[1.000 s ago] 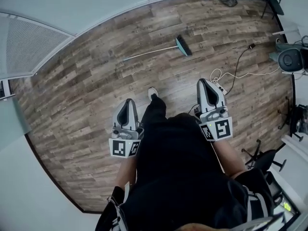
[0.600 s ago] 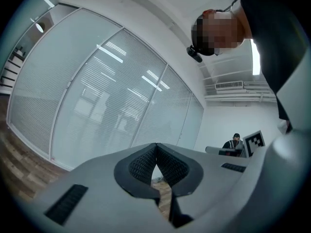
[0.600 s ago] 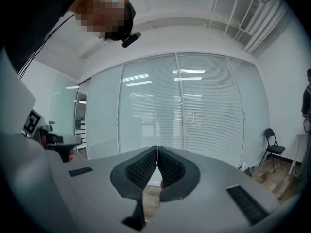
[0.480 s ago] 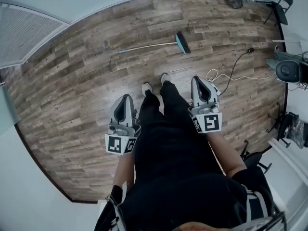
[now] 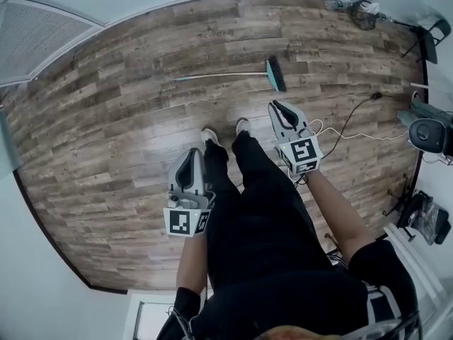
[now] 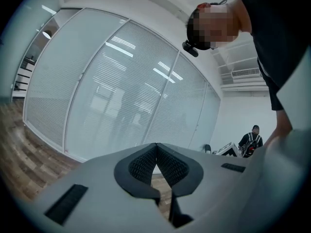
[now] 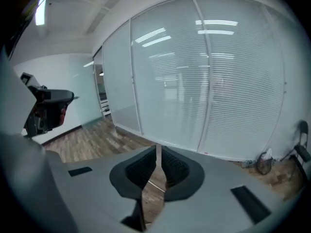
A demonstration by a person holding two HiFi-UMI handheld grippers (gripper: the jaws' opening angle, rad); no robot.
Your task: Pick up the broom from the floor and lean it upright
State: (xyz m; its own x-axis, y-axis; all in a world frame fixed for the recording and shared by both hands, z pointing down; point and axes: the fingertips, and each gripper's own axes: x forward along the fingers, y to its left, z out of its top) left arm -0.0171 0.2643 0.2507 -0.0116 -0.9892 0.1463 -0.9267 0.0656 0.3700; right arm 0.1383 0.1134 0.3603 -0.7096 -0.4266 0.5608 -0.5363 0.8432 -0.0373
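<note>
The broom lies flat on the wood floor in the head view, its thin pale handle (image 5: 219, 75) running left to right and its teal-and-black head (image 5: 276, 74) at the right end. My right gripper (image 5: 274, 105) is shut and empty, its tip a short way below the broom head and apart from it. My left gripper (image 5: 191, 153) hangs lower left, beside the person's leg, far from the broom. In the left gripper view the left gripper (image 6: 156, 145) shows its pads touching, nothing between them. The right gripper (image 7: 158, 148) in its own view is likewise closed on nothing.
The person's two feet (image 5: 225, 130) stand just below the broom. A white cable with a power strip (image 5: 320, 128) trails on the floor at right, near a grey machine (image 5: 429, 130). A glass wall with blinds (image 7: 214, 81) curves round the far side. A black basket (image 5: 364, 14) sits far right.
The person has stepped closer to the broom. Both grippers have dropped; the right one has tipped downward and swung toward the broom head. Both stay shut.
</note>
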